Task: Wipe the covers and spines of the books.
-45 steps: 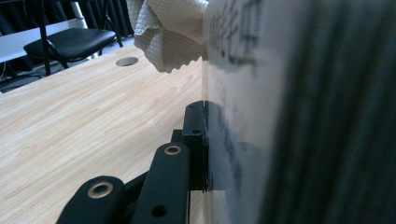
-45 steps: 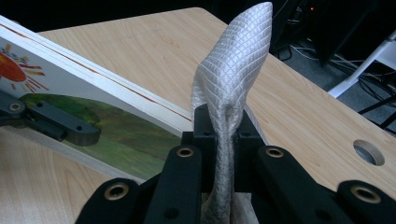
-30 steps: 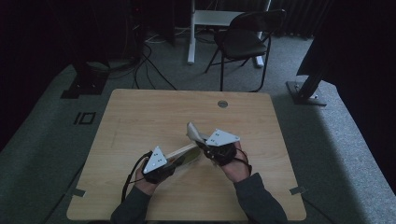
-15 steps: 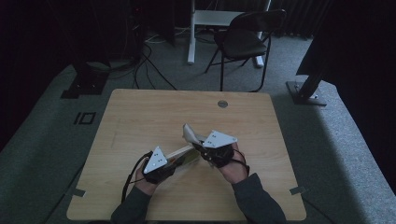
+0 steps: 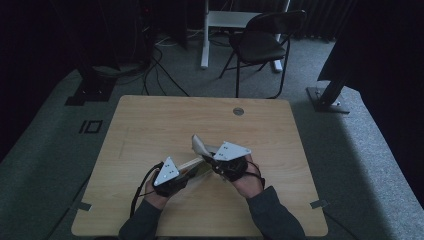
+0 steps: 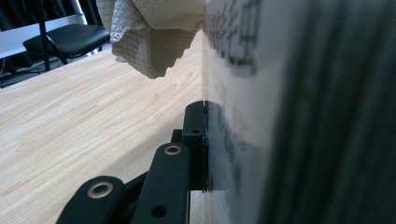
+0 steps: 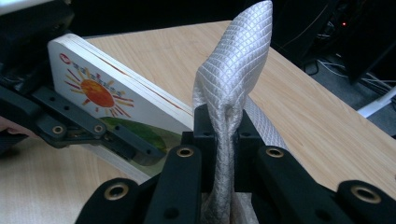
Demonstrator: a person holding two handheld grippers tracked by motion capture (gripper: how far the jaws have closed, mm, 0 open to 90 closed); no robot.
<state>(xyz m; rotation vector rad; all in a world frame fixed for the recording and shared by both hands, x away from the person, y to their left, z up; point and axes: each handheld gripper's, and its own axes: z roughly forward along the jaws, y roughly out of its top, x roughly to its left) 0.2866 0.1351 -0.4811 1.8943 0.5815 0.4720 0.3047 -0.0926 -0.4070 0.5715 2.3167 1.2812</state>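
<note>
Dim, dark-edged room (close surfaces blur in left gripper view).

The cloth (image 7: 233, 70) is white with a fine quilted diamond weave. The book (image 7: 116, 102) has a white cover with an orange-red sun, spreading rays and a green patch below; black print runs on its white face. The table (image 5: 150, 125) is pale wood grain. Both tools have black jaws with brass-coloured rivets. The far chair (image 5: 260, 45) is black, the floor (image 5: 45, 150) grey.
</note>
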